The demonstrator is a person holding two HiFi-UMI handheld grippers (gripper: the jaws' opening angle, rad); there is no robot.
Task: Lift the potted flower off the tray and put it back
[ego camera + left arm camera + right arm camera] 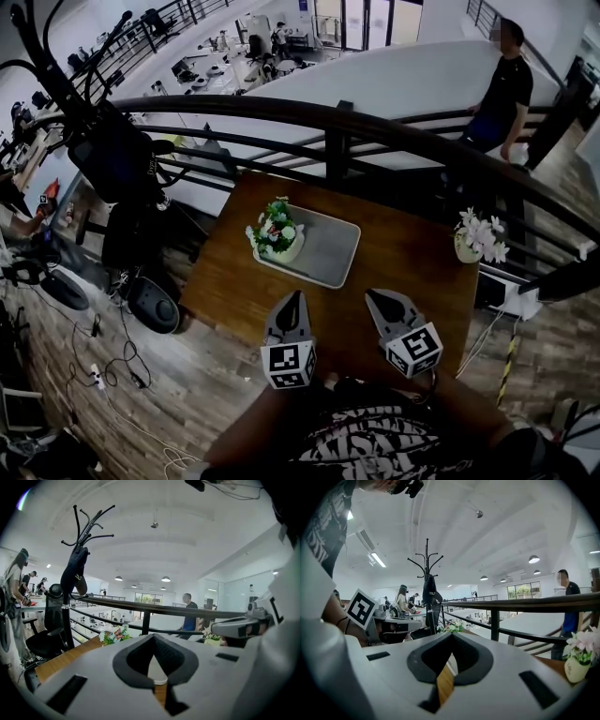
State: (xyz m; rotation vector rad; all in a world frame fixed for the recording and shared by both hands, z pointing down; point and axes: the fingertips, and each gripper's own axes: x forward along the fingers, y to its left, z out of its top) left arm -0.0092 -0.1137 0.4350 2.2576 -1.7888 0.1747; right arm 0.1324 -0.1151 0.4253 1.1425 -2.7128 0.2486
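The potted flower (276, 233), a cream pot with red, white and green blooms, stands at the left end of the grey tray (330, 248) on the wooden table (412, 258). My left gripper (296, 298) and right gripper (372, 295) hover side by side over the table's near edge. Both are short of the tray, shut and holding nothing. In the left gripper view the flower (115, 634) shows beyond the closed left gripper (153, 635), to its left. In the right gripper view the flower (451, 628) sits just above the closed tips of the right gripper (451, 634).
A second pot with white flowers (478, 239) stands at the table's far right edge. A dark railing (337, 127) runs behind the table. A coat rack with a bag (108, 150) stands to the left, and cables (112, 361) lie on the floor there. A person (502, 94) is on the stairs beyond.
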